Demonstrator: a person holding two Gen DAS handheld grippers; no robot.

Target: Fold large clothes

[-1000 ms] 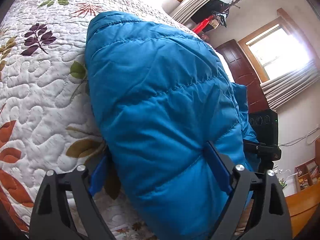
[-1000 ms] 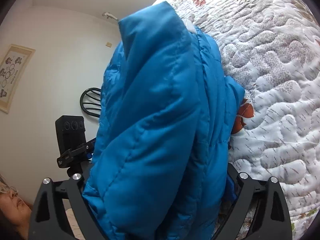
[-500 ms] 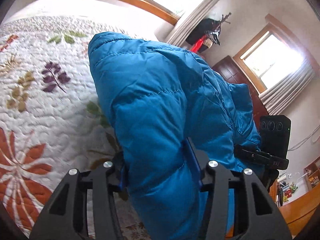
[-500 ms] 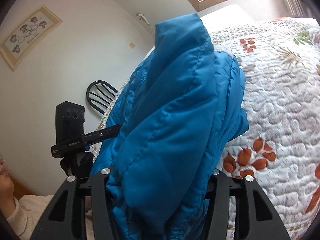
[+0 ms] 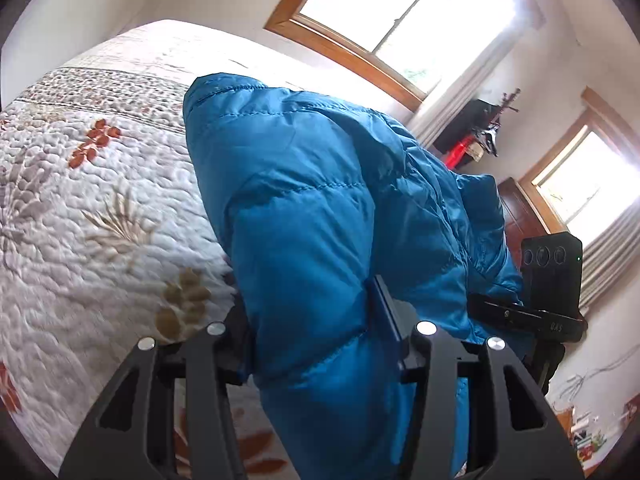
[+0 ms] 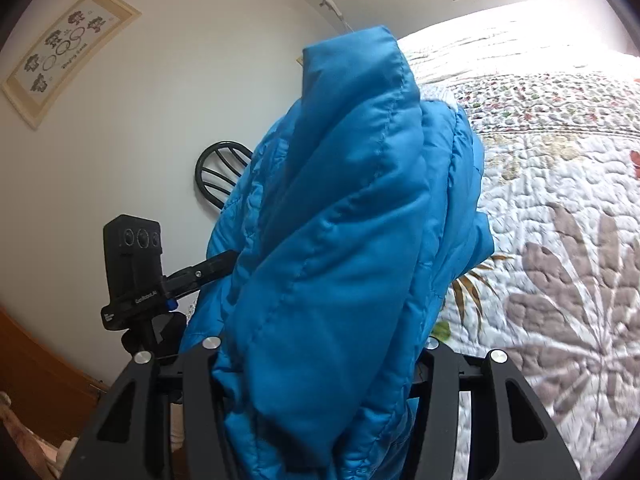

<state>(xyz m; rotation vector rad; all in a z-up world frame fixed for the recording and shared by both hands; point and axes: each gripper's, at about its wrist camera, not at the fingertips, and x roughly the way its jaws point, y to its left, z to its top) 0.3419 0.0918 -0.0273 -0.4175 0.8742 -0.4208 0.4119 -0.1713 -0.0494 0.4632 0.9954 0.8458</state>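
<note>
Blue puffer jacket (image 5: 320,216) bunched, clamped in both left gripper (image 5: 316,332) and right gripper (image 6: 320,348), jaws roughly half-closed on padding, lifted above quilt (image 5: 80,208). Fold mid-way; laying flat and tidying left.

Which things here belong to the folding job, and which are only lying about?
Job: blue padded jacket, left gripper and right gripper, both clamped on it; quilted bedspread beneath.
Lying about: framed picture, black chair, red item.
</note>
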